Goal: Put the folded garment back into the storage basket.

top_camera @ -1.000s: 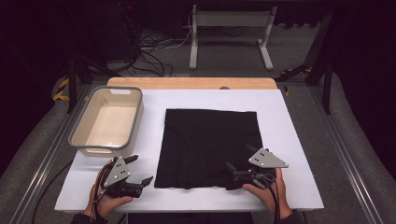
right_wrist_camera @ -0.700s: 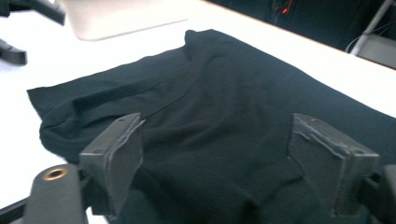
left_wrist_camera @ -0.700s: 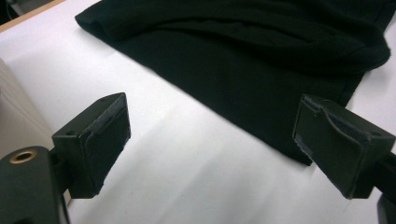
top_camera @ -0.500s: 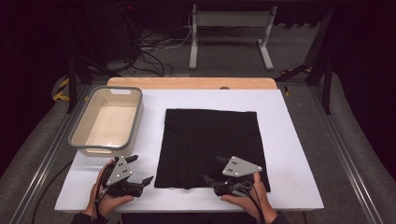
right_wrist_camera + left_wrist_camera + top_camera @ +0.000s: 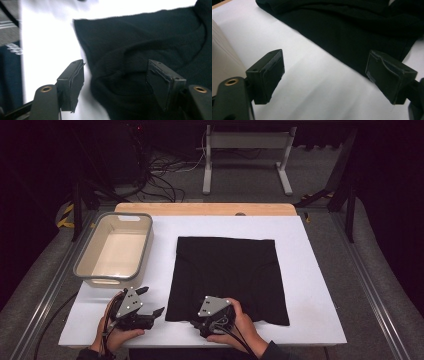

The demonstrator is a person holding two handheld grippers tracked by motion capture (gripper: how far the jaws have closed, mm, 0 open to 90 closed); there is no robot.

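A black cloth (image 5: 227,270) lies flat on the white table top (image 5: 312,270), folded into a rough square. My right gripper (image 5: 200,319) sits low over the cloth's near left corner. In the right gripper view it (image 5: 115,80) stands open, with a raised fold of the cloth (image 5: 150,40) between the jaws. My left gripper (image 5: 152,301) rests on the bare table just left of the cloth. In the left gripper view it (image 5: 325,75) is open over white surface, and the cloth's edge (image 5: 352,32) runs beyond the jaws.
A beige plastic bin (image 5: 82,265) stands at the table's left side, just behind my left gripper; its wall (image 5: 222,62) shows at the left edge of the left gripper view. A wooden strip (image 5: 205,209) borders the far edge. Metal rails run along both sides.
My right gripper has slid left along the cloth's near edge, from the near right corner to the near left corner. The left gripper has stayed put.
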